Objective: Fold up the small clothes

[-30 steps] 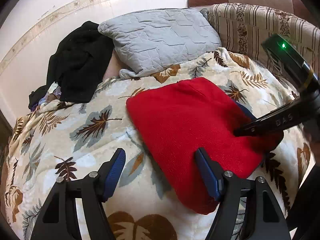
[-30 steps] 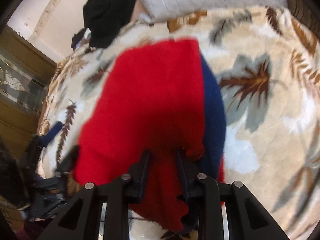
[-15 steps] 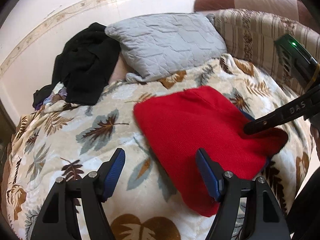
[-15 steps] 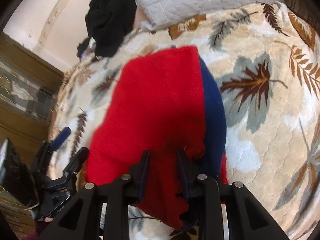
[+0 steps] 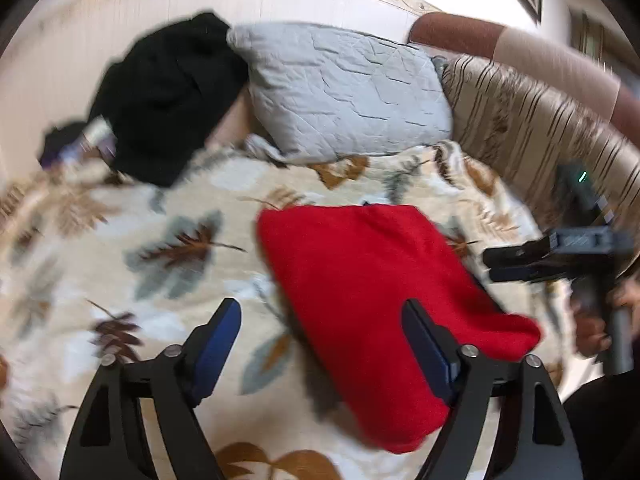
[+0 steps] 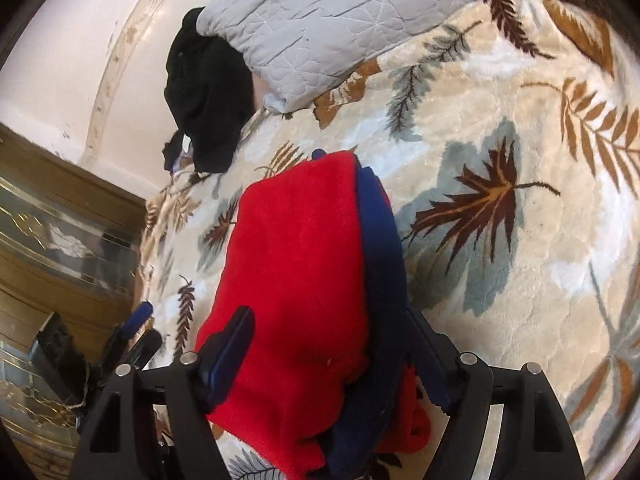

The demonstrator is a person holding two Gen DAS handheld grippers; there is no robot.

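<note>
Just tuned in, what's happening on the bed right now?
A person is folding a small red garment with a blue layer under it, on a leaf-patterned blanket. The garment lies folded over. The right gripper has the garment's near end between its jaws, which are opening and not pressing on it. The left gripper hangs just above the garment's edge, holding nothing, its jaws opening too. A grey pillow and black clothing lie further back.

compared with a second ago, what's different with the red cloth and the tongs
The right tongs were clamped on the near edge of the red garment; their jaws are now opening and it lies loose between them. The left tongs are opening too and hold nothing. The garment stays folded on the leaf blanket; grey pillow and black clothes unmoved.
</note>
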